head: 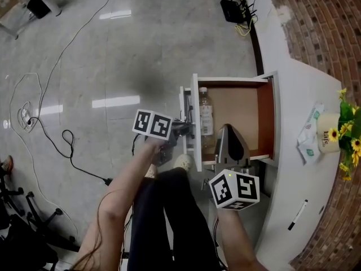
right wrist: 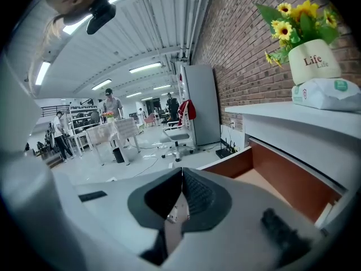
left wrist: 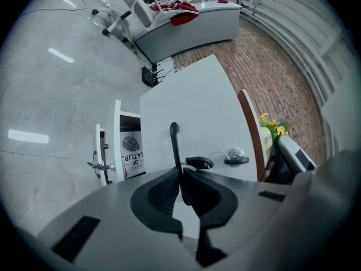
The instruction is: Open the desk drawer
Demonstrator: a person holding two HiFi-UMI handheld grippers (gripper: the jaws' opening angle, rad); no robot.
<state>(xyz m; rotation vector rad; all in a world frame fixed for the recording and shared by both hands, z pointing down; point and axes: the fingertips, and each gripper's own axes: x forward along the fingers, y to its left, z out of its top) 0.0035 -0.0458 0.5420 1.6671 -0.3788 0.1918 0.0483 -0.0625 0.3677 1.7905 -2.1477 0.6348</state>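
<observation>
hovering at the open drawer (head: 240,103), left gripper (left wrist: 180,173) and right gripper (right wrist: 181,173) show jaws together.

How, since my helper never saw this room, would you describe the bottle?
Find the white desk by the brick wall; its drawer stands open. The bottle lies on its side behind the drawer's front panel: clear plastic, pale label, on brown wood.

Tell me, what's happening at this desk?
A person holds a two-jaw gripper in each hand at a white desk. Its drawer already stands open, with a water bottle lying inside. The left gripper is just outside the drawer and the right gripper is at its near side. Both have jaws shut on nothing.
</observation>
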